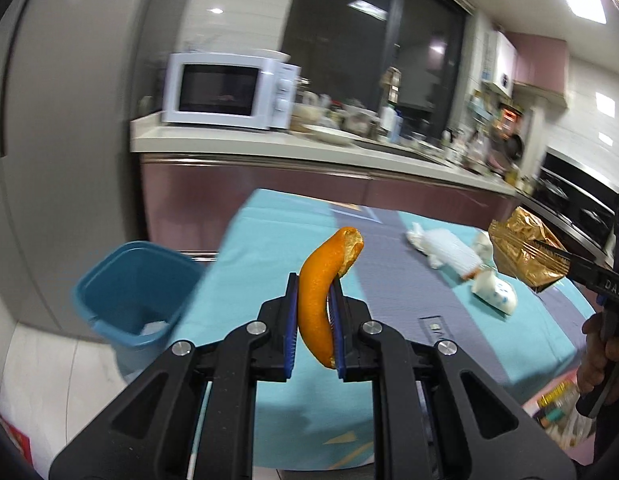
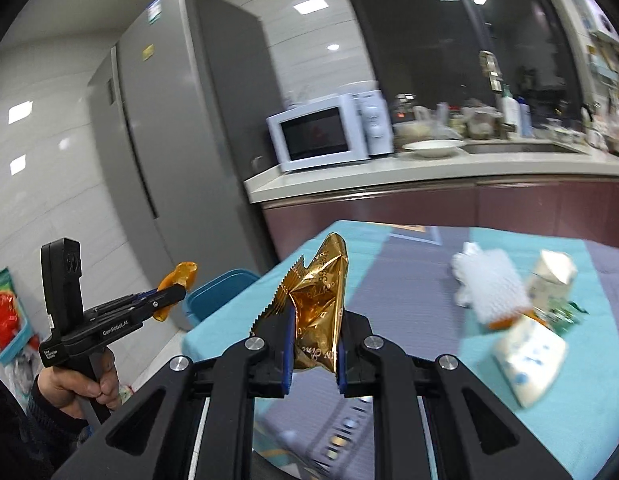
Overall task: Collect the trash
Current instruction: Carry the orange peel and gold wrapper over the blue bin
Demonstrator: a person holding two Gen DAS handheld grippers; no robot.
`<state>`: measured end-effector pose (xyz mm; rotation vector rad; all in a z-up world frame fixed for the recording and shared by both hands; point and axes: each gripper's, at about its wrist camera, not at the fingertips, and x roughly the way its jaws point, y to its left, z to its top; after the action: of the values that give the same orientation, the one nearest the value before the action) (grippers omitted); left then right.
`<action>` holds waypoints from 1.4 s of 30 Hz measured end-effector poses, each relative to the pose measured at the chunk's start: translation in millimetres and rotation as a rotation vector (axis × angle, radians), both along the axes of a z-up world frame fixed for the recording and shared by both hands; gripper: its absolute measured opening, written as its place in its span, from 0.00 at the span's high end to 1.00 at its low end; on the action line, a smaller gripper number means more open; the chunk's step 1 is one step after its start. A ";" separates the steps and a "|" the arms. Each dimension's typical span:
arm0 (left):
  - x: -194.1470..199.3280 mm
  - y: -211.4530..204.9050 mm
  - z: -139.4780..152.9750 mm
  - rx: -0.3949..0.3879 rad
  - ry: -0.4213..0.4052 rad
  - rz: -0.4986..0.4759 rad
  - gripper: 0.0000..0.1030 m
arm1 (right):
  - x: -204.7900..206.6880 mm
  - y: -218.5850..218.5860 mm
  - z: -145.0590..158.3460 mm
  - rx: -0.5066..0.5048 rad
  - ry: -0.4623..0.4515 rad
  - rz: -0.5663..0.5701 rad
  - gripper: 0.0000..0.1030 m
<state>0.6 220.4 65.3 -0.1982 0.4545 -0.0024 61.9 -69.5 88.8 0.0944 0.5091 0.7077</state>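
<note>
My left gripper [image 1: 314, 292] is shut on a curved orange peel [image 1: 323, 280] and holds it in the air above the left part of the teal table [image 1: 269, 248]. A blue trash bin [image 1: 129, 284] stands on the floor left of the table, with something white inside. My right gripper [image 2: 313, 312] is shut on a crumpled gold foil wrapper [image 2: 317, 300], held above the table. In the right wrist view the left gripper [image 2: 165, 298] with the peel [image 2: 177, 276] is at the left, near the bin [image 2: 217, 292]. In the left wrist view the wrapper [image 1: 521, 248] is at the right.
On the table lie a white plastic bag [image 1: 445, 248], a crumpled white wad and a white blue-dotted carton [image 2: 529, 360]. A counter [image 1: 269, 144] with a microwave [image 1: 229, 92], a plate and bottles runs behind. A grey fridge [image 2: 181, 140] stands to the left.
</note>
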 end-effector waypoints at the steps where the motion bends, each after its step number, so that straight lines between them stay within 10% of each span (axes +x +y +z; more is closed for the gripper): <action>1: -7.8 8.3 0.8 0.000 -0.005 0.024 0.86 | -0.2 6.8 0.7 0.001 -0.004 0.013 0.86; 14: -38.5 103.9 -1.0 0.010 -0.006 0.286 0.86 | 32.4 142.1 1.3 -0.078 -0.063 0.261 0.86; 42: 153.2 222.0 -111.3 0.135 0.403 0.413 0.84 | 172.7 371.5 -109.8 -0.354 0.318 0.430 0.86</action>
<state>153.8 442.3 -46.0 -0.1570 0.8057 0.4794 234.6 302.0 -21.0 -0.2455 0.9690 1.0171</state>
